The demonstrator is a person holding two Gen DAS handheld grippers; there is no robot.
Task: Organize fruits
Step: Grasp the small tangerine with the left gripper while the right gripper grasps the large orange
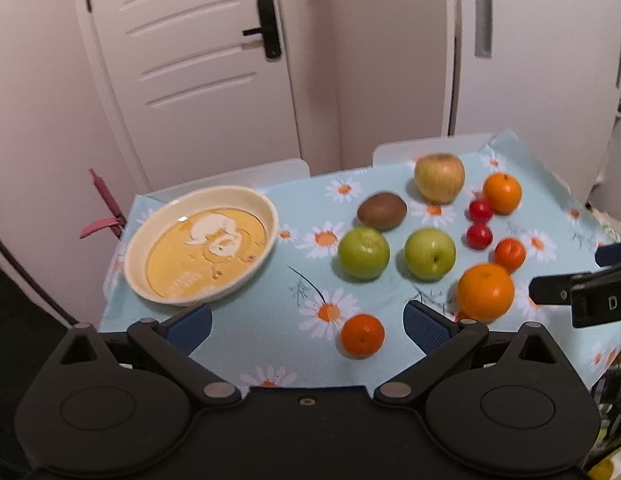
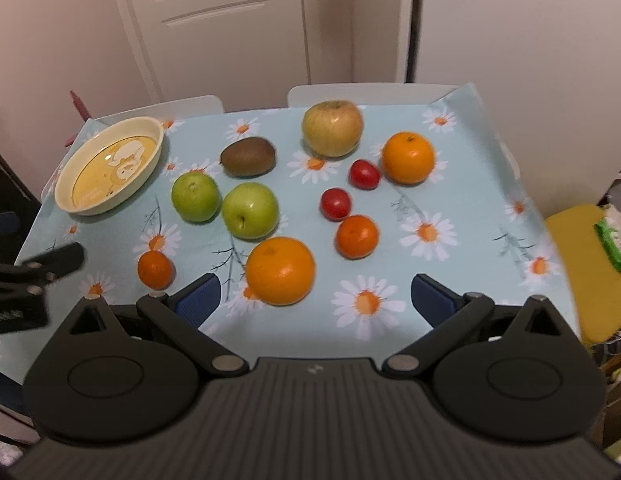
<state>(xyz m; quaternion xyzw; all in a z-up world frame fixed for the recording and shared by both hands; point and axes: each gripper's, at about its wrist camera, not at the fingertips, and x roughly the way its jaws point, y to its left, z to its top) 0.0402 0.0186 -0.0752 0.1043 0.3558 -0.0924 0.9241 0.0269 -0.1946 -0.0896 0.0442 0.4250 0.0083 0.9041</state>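
A cream plate (image 1: 270,208) (image 2: 156,128) with a yellow picture stands empty at the table's left. Fruits lie loose on the daisy cloth: two green apples (image 1: 363,253) (image 2: 250,210), a kiwi (image 1: 382,210) (image 2: 248,157), a yellow apple (image 1: 439,178) (image 2: 332,128), two red tomatoes (image 1: 479,235) (image 2: 335,203), several oranges and tangerines (image 1: 485,292) (image 2: 280,270). My left gripper (image 1: 308,328) is open and empty above the near edge, a small tangerine (image 1: 362,336) between its fingers' line. My right gripper (image 2: 316,302) is open and empty, just before the big orange.
The small table (image 2: 462,92) stands against a white door (image 1: 198,60) and wall. A yellow stool (image 2: 578,264) with a green item is at the right. A pink clip (image 1: 104,216) hangs at the table's left edge.
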